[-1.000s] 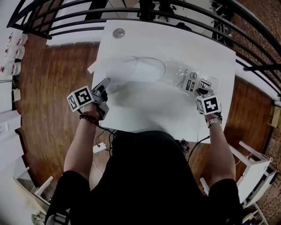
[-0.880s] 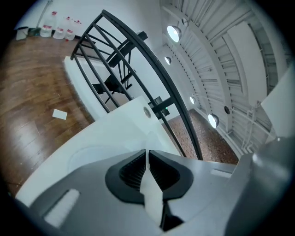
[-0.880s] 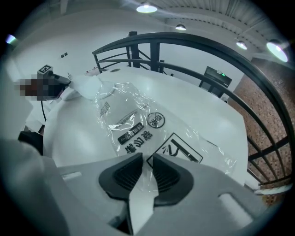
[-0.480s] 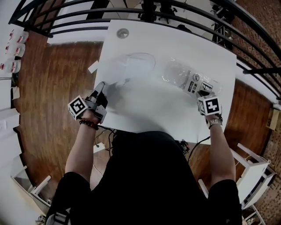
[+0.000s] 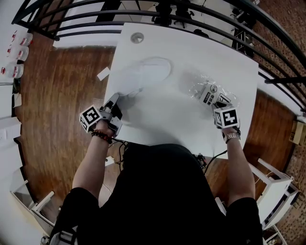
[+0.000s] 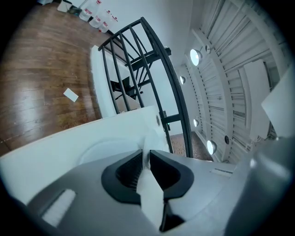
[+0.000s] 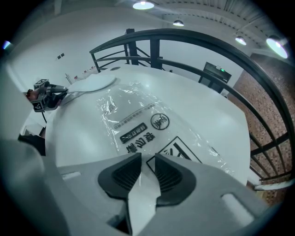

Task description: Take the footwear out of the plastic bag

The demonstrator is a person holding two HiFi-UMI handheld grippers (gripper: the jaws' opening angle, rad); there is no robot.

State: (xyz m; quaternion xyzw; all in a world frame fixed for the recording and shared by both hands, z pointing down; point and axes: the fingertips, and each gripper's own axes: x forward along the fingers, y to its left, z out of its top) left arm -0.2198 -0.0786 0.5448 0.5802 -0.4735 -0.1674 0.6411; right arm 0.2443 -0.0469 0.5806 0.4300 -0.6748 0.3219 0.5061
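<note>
Overhead, the white table (image 5: 191,48) carries two things well apart: the slipper (image 5: 146,72) lies flat towards the far left, clear of the bag (image 5: 208,91), which sits crumpled near the right edge. The left gripper (image 5: 114,99) reaches in from the near left corner and meets the slipper's near end. The right gripper (image 5: 217,103) points steeply down at the bag's near corner. Wooden floor (image 5: 62,81) surrounds the table, with a paper scrap (image 5: 103,73) on it, and a dark railing (image 5: 191,14) curves behind. Along the left gripper (image 6: 146,153) in its own view, the jaws are clenched on a thin white strip of the slipper (image 6: 151,198), which runs up between the pads; beyond lie the table (image 6: 55,152), the railing (image 6: 138,69) and the scrap (image 6: 70,95). In the right gripper view, the right gripper (image 7: 147,159) has just been opening its jaws: they stand a little apart with the bag's clear corner between them, loosened rather than clamped. The bag (image 7: 143,120) spreads away flat and empty on the table (image 7: 216,120), its black print facing up. Farther off, the slipper (image 7: 92,84) rests near the far edge, with the left gripper (image 7: 46,99) at its end.
</note>
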